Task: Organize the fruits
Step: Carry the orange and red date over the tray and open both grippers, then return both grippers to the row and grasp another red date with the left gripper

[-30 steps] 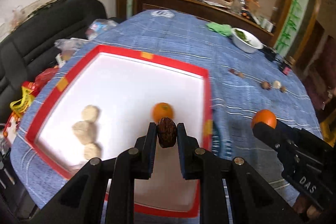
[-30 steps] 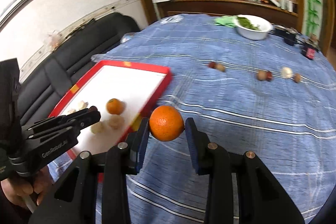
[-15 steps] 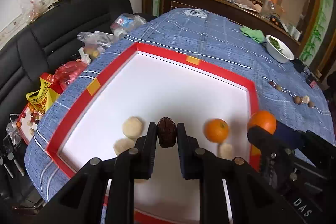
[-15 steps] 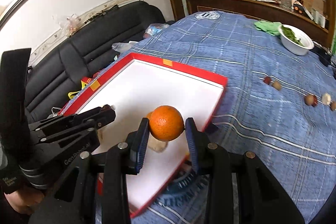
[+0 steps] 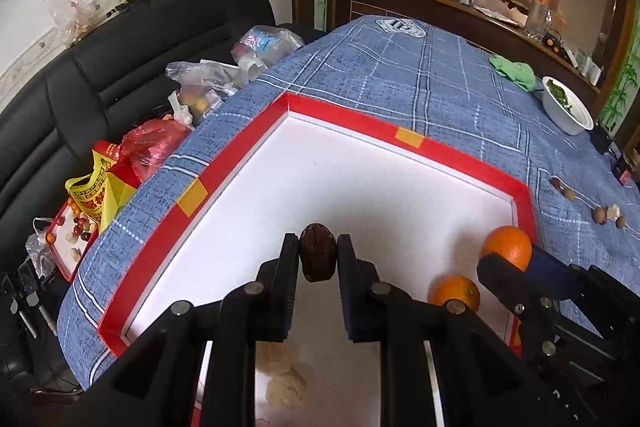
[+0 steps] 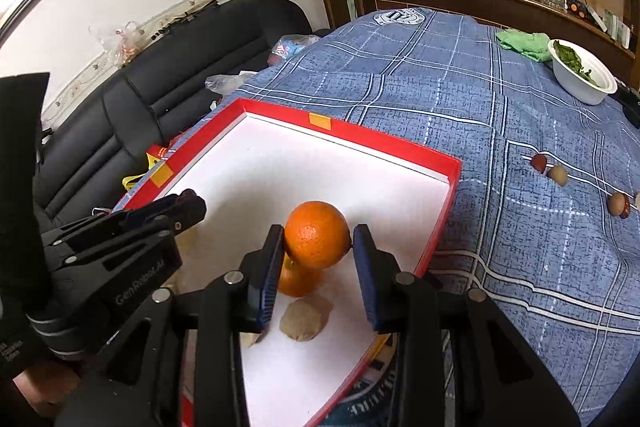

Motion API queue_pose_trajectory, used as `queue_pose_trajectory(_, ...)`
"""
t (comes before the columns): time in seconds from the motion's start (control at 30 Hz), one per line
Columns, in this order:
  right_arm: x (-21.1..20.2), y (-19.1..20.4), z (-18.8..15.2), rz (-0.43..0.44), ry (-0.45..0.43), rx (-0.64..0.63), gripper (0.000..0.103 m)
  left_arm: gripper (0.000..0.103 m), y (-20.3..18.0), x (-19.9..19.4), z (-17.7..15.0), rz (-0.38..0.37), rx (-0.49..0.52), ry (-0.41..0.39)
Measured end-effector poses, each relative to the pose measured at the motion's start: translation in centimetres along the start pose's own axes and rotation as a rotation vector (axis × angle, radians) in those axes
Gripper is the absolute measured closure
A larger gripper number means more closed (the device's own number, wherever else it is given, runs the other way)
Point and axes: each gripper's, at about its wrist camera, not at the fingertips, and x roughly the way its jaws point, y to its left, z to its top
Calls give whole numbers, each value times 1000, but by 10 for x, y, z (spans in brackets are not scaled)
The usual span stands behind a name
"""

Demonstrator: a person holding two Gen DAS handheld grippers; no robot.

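Right wrist view: right gripper (image 6: pixel 319 247) clamps the orange (image 6: pixel 317 235) at its middle, firm but rollable. Left gripper (image 5: pixel 318 258) pinches a hard, light nut (image 5: pixel 318 257) over the tray (image 5: pixel 408 140).

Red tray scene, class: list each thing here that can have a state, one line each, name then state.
Left tool: shut on the dark walnut, held over the tray.
Right tool: shut on the held orange, above the tray.
Second orange: resting in the tray.
Red tray: open, holding fruit and pale lumps.
White bowl: upright, holding greens.
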Motion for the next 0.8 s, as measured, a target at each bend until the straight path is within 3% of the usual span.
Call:
queue_pose_trajectory(0.33,18,0,11,14,27,17,65,85,6,8,8,58,-19,10)
queue_pose_trajectory(0.4,23,0,10,14,46,22,65,68,8,11,9,69,-26,29)
queue_pose_trajectory(0.43,25,-1,9,11,57,24,62,43,9,11,9,76,-30,33)
queue_pose_trajectory(0.47,26,-1,9,3,59,25,54,29,10,10,8,88,-32,25)
queue_pose_trajectory(0.63,14,-4,7,10,44,16,38,25,11,-8,6,95,-67,-36)
queue_pose_trajectory(0.8,-25,-31,-1,3,-44,44,38,26,-4,-25,3,43,-88,-97)
